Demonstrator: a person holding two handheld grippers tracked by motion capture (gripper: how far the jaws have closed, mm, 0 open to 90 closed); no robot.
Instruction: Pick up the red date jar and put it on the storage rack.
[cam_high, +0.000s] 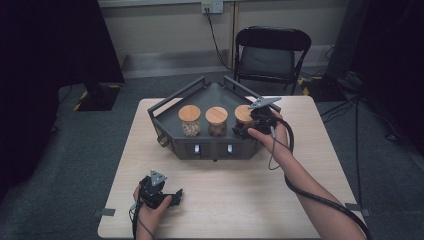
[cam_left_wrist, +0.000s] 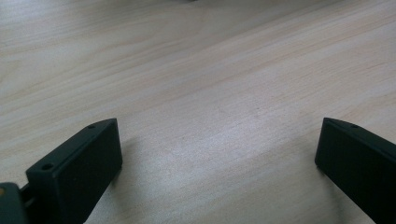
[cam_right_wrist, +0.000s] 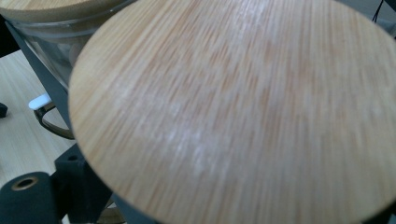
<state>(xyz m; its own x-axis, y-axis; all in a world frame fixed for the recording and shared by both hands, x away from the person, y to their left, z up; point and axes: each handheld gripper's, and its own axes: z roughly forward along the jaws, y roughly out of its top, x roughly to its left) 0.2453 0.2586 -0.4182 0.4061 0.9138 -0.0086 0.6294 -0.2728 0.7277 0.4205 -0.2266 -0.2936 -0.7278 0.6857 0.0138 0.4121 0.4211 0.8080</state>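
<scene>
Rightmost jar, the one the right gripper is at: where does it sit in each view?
High view: rightmost jar, right end of the row of three in the dark tray, right gripper against it.
Left gripper view: bare wooden table between the open jaws; no jar here.
Right gripper view: its bamboo lid, close up.
Shared landmark: the table.

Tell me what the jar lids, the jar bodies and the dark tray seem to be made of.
The right jar's lid looks like bamboo or light wood: fine parallel grain, matte. The jar bodies seem clear glass or plastic, since their contents show through. The tray looks like dark painted metal or plastic; I cannot tell which.
</scene>
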